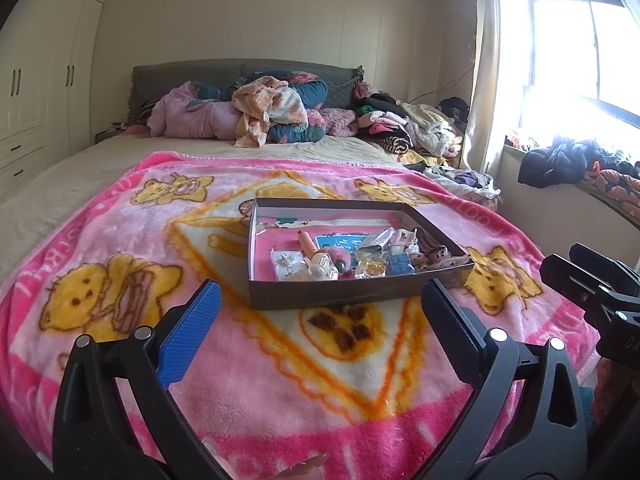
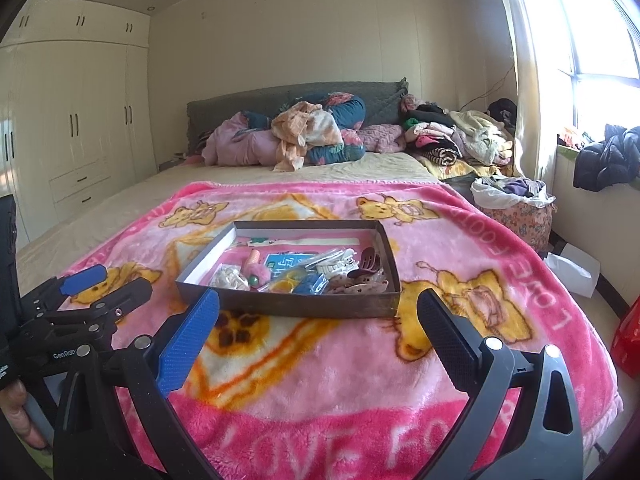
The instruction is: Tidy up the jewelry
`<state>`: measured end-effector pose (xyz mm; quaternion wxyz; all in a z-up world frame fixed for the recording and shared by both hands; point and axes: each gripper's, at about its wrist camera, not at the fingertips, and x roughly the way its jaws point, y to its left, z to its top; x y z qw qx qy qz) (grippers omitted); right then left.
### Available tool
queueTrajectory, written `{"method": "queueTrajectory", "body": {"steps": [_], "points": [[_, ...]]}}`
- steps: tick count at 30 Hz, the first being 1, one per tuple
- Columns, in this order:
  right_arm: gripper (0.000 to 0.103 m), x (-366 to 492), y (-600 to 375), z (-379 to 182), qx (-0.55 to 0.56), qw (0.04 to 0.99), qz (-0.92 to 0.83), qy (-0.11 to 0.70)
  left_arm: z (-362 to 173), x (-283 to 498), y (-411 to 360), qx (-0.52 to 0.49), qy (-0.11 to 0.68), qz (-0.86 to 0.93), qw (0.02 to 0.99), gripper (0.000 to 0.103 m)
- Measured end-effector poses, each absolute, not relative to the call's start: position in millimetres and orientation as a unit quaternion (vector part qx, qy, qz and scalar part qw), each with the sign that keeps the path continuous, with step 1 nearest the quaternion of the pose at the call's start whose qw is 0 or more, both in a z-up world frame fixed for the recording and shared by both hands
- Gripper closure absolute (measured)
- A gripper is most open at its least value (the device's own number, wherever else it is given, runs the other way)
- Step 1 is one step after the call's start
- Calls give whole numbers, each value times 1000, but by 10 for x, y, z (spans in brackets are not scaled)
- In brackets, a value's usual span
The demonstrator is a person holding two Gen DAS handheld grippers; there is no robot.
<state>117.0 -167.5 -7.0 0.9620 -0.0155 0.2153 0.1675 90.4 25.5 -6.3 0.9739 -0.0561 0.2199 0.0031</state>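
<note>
Looking at one shallow brown box (image 1: 352, 292) sitting on the pink bear blanket (image 1: 224, 380) spread over the bed (image 1: 60, 184); all the jewelry and trinkets I can see lie inside it, heaped toward its near and right side. I count roughly: one clear packet of earrings (image 1: 287, 264), one pink pom-pom (image 1: 340, 257), one orange tube (image 1: 307, 242), one blue block (image 1: 398, 263), one blue card (image 1: 340, 240), one white claw clip (image 2: 340, 266), one dark red clip (image 2: 370, 259), plus a spotted piece near the right corner; more lies tangled there and I cannot count it. Nothing lies loose on the blanket around the box.

Both tongs hang short of the box over the blanket. Left tongs (image 1: 320, 344) gape wide, holding nothing. Right tongs (image 2: 318, 346) likewise spread wide, nothing between the pads.

My read: items are in the box but jumbled, which fits either sorting yet to come or everything gathered back in, so I call no move. If any piece is picked, I judge it best to come from above, take a single item at the heap's edge, pinch the packet by its rim, and close slowly so neighbours don't snag.

Behind: piled clothes (image 1: 264, 112) at the headboard, one wardrobe (image 2: 80, 120), one window (image 1: 580, 60).
</note>
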Motion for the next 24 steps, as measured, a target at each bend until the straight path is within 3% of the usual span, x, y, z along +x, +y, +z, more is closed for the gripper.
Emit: {"method": "queueTrajectory", "body": {"steps": [24], "points": [[6, 1165, -1666, -57, -18, 962, 171, 213, -48, 870, 270, -57, 219, 3, 974, 11]]}}
